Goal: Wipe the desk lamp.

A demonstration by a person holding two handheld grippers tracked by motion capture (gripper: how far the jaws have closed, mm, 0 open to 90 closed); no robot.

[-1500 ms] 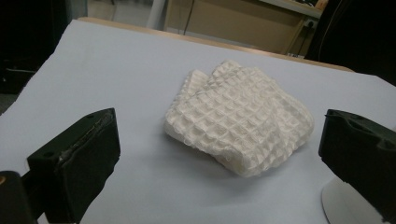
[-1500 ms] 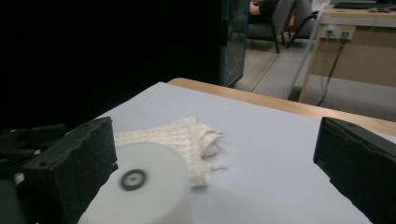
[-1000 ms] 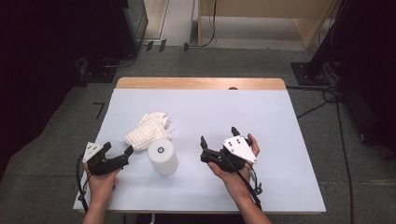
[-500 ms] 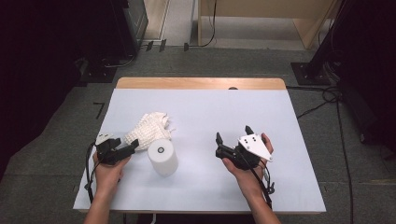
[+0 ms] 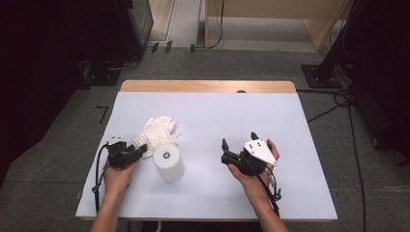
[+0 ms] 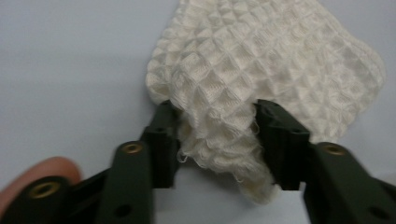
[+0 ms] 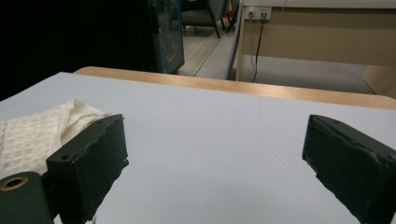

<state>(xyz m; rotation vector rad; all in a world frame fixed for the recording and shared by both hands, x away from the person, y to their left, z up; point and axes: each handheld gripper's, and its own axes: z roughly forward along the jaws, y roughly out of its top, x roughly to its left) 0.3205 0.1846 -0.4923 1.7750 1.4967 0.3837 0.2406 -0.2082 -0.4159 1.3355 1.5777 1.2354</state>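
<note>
High view, left to right: left gripper (image 5: pixel 138 152) jaws just closed, pinching the near corner of the white waffle cloth (image 5: pixel 153 131) at table (image 5: pixel 300 121) left; white cylinder (image 5: pixel 168 162) just beside; right gripper (image 5: pixel 238 141) wide open, empty. No legible writing.

No text, label, brand, number or sign can be read anywhere here.

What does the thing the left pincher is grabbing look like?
Look at the pale blue table, on its left side. Beside the smooth white cylinder lies a crumpled cream waffle-weave cloth; the left gripper has shut its jaws on a corner. It alone is soft and bumpy.
</note>
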